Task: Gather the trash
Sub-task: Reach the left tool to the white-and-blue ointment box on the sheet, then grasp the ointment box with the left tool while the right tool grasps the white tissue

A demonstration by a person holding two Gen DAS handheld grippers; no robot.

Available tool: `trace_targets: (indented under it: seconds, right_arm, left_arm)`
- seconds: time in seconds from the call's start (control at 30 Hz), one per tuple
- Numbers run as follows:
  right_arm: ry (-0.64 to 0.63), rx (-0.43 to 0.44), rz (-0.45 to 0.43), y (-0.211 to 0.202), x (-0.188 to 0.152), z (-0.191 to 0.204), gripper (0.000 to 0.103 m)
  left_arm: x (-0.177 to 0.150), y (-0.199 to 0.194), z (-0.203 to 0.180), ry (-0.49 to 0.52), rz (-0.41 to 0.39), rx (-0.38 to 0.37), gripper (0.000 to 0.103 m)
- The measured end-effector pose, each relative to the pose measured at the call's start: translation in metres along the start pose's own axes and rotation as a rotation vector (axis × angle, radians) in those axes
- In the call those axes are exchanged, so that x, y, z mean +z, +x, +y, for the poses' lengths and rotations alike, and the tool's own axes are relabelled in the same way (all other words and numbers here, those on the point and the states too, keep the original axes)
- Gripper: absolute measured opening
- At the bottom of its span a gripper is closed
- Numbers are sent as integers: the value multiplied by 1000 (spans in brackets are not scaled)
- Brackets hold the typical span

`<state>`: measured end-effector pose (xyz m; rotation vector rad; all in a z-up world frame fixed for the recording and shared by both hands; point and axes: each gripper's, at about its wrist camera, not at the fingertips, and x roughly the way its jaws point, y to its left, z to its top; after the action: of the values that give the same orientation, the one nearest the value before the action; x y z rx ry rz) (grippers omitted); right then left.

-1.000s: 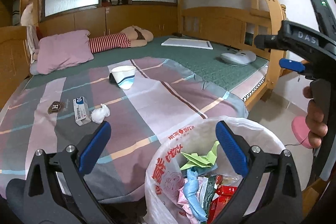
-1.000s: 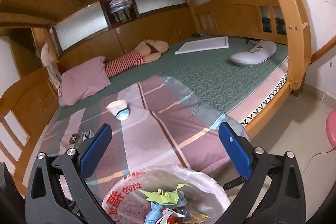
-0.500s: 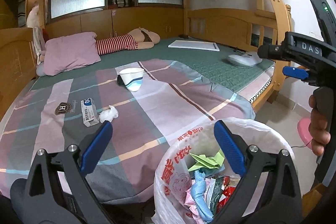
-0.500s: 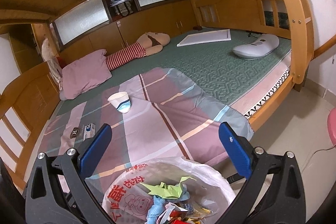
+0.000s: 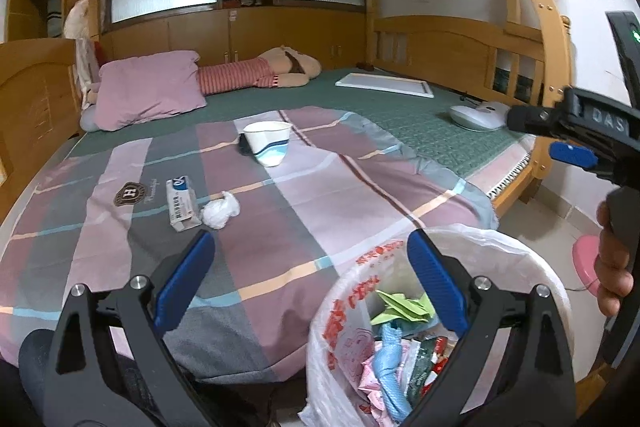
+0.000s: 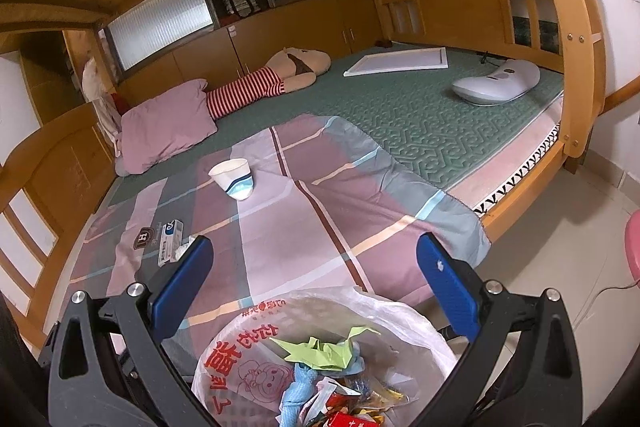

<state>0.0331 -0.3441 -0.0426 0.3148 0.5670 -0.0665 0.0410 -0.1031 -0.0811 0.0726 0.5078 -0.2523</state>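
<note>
Hovering over trash bag (image 6: 224, 359): both grippers empty, jaws apart.

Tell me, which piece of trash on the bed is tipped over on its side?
The paper cup: it lies tipped with its open mouth sideways. The small box lies flat and the crumpled tissue is just a ball.

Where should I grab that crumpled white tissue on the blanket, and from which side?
Pinch the crumpled tissue across its bunched middle, coming from above with the left tool. It's a loose, roundish wad lying on the blanket, and the small box lies right beside it, probably crowding a sideways approach.
</note>
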Motion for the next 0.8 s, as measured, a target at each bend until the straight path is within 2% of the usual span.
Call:
trace_targets:
  seconds: [0.03, 0.13, 0.17, 0.3, 0.33, 0.4, 0.47, 0.6, 0.73, 0.8]
  right_arm:
    - [-1, 0, 4, 1, 0, 0, 99]
    - [-15, -1, 34, 7, -1, 3, 99]
    - [-26, -2, 42, 9, -1, 5, 99]
    - [-143, -21, 94, 23, -4, 19, 99]
    - [-167, -29, 102, 27, -5, 23, 99]
    - [-198, -32, 108, 33, -7, 29, 99]
    - [-212, -24, 120, 41, -5, 34, 99]
    - [-223, -20, 150, 62, 7, 42, 99]
    - [-235, -1, 186, 84, 15, 56, 99]
    - [-244, 5, 211, 95, 14, 65, 99]
  left_arm:
    - [1, 2, 3, -7, 4, 15, 96]
    - [2, 11, 27, -35, 41, 124, 96]
    - [3, 13, 42, -62, 43, 173, 96]
    - [6, 31, 114, -237, 86, 270, 96]
    - [8, 42, 130, -278, 116, 304, 95]
    - [12, 82, 158, -311, 234, 364, 95]
    - [15, 115, 171, -316, 290, 344, 96]
    - [22, 176, 187, -360, 341, 253, 96]
    - [32, 225, 202, -378, 352, 159, 96]
    - [32, 245, 209, -376, 363, 149, 95]
